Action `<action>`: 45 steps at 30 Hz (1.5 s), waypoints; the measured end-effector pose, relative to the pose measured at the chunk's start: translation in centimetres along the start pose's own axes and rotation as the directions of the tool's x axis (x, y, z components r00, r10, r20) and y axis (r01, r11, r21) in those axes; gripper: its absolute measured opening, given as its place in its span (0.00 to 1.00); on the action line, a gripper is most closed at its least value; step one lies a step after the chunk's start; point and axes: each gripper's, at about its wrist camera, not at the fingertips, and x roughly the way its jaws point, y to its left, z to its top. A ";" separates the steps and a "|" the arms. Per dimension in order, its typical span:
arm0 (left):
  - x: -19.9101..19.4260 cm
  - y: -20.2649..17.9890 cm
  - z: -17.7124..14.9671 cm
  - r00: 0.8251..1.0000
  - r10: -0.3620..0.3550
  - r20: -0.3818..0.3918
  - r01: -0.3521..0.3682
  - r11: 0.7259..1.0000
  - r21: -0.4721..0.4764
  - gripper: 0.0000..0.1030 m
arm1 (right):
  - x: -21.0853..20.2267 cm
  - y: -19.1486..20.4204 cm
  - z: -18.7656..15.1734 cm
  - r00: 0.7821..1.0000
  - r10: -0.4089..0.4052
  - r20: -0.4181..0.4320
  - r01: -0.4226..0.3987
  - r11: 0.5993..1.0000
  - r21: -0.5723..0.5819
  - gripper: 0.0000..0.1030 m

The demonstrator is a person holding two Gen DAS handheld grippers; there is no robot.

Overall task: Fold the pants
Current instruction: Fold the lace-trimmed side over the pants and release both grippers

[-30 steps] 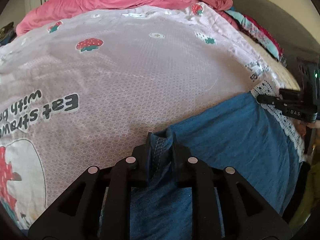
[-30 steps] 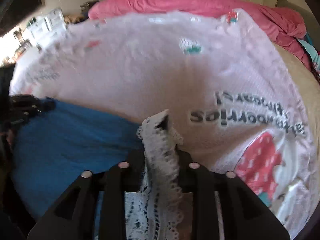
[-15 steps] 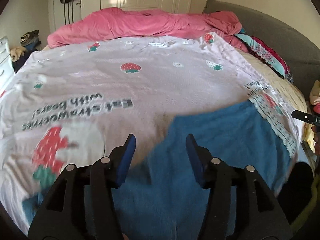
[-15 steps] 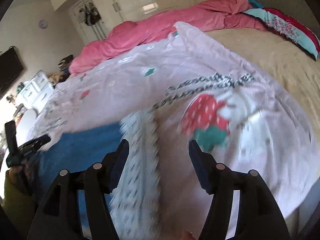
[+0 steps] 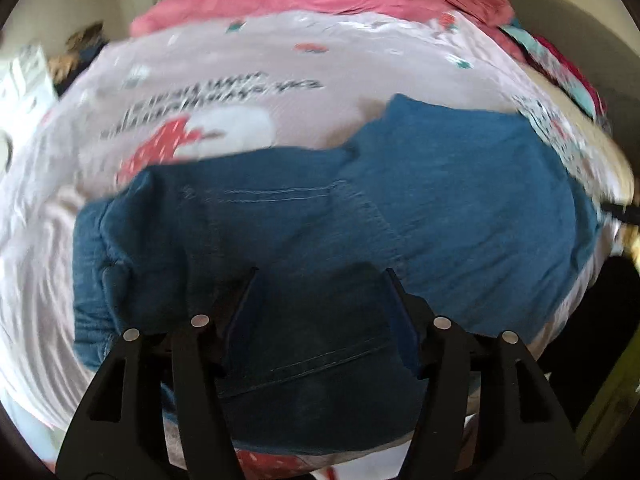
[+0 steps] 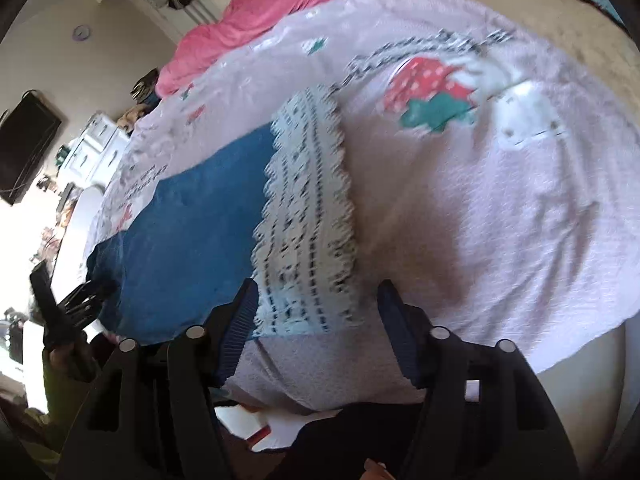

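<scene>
Both grippers are seen spread wide and holding nothing: the left gripper (image 5: pixel 320 276) is held over the waist end of the pants (image 5: pixel 460 200), the right gripper (image 6: pixel 316 292) by the lace hem (image 6: pixel 308 208). The pants are laid flat along the near edge of the bedspread (image 6: pixel 500 200). Matching edges should probably be pinched before the next fold is carried over.

Matt denim pants (image 5: pixel 360 208) – lace hem (image 6: pixel 308 216) – on textured cloth bedspread (image 6: pixel 500 200).
</scene>
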 end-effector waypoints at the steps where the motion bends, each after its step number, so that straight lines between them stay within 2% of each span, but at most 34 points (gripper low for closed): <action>1: -0.1 0.4 0.0 1.000 -0.007 0.001 0.007 1.000 -0.015 0.50 | 0.2 0.2 0.0 1.000 -0.008 -0.003 0.008 1.000 -0.008 0.43; 4: -0.3 1.0 -0.2 1.000 -0.025 0.007 0.025 0.999 -0.036 0.50 | 0.2 0.1 0.0 1.000 0.024 0.006 -0.024 1.000 0.014 0.43; 9: -0.6 0.8 -0.4 1.000 -0.025 0.013 0.026 0.999 -0.019 0.50 | -0.8 -0.2 -0.1 0.999 0.029 0.046 -0.030 0.999 0.020 0.38; 16: -0.8 1.4 -0.3 0.999 -0.047 0.023 0.047 0.998 -0.038 0.50 | -1.4 0.5 0.3 0.995 0.036 0.091 -0.034 0.999 -0.020 0.40; 21: -0.9 2.2 -0.2 0.998 -0.056 0.027 0.058 0.996 -0.060 0.50 | 0.7 0.0 0.6 1.000 0.025 0.003 -0.025 1.000 0.003 0.43; 24: -0.9 2.7 -0.2 0.997 -0.067 0.028 0.069 0.994 -0.083 0.50 | 1.9 -0.8 0.5 0.998 0.050 -0.041 -0.048 0.998 0.046 0.43; 26: -0.9 2.8 -0.2 0.998 -0.065 0.026 0.067 0.994 -0.086 0.50 | 1.7 -0.5 0.5 0.998 0.061 -0.034 -0.060 0.998 0.022 0.39; 27: -0.9 2.8 -0.2 0.998 -0.063 0.025 0.065 0.994 -0.085 0.50 | 1.6 -0.2 0.4 0.996 0.078 -0.030 -0.078 0.997 0.007 0.27; 29: -0.9 2.7 -0.2 0.998 -0.058 0.022 0.059 0.995 -0.080 0.50 | 1.3 0.5 0.3 0.993 0.114 -0.019 -0.115 0.993 -0.030 0.21; 31: -1.0 2.8 -0.2 0.998 -0.057 0.024 0.059 0.995 -0.082 0.50 | 0.7 1.3 0.2 0.997 0.082 0.005 -0.082 0.994 -0.077 0.18; 34: -1.0 2.9 -0.4 0.998 -0.065 0.026 0.066 0.994 -0.082 0.50 | -1.0 1.7 -0.1 0.999 -0.009 0.038 0.014 0.990 -0.143 0.18; 35: -0.9 2.9 -0.3 0.998 -0.062 0.025 0.063 0.995 -0.079 0.50 | -1.2 1.3 -0.2 0.998 -0.053 0.028 0.057 0.987 -0.149 0.18; 37: -0.7 2.9 -0.3 0.998 -0.059 0.023 0.061 0.995 -0.079 0.50 | -0.4 1.0 -0.7 0.996 -0.087 -0.020 0.083 0.983 -0.161 0.19; 39: -0.7 3.0 -0.3 0.998 -0.065 0.024 0.067 0.994 -0.084 0.50 | 1.4 1.2 -1.4 0.985 -0.154 -0.075 0.137 0.973 -0.186 0.20; 41: -0.7 3.2 -0.3 0.997 -0.074 0.026 0.076 0.993 -0.088 0.50 | 1.8 1.4 -1.5 0.982 -0.171 -0.076 0.155 0.971 -0.182 0.21; 44: -0.8 3.3 -0.3 0.996 -0.080 0.031 0.083 0.992 -0.091 0.50 | 1.4 0.8 -1.4 0.982 -0.170 -0.075 0.158 0.977 -0.146 0.33; 45: -0.9 3.4 -0.3 0.996 -0.085 0.036 0.088 0.992 -0.092 0.50 | 1.1 0.6 -1.4 0.982 -0.176 -0.072 0.165 0.977 -0.139 0.40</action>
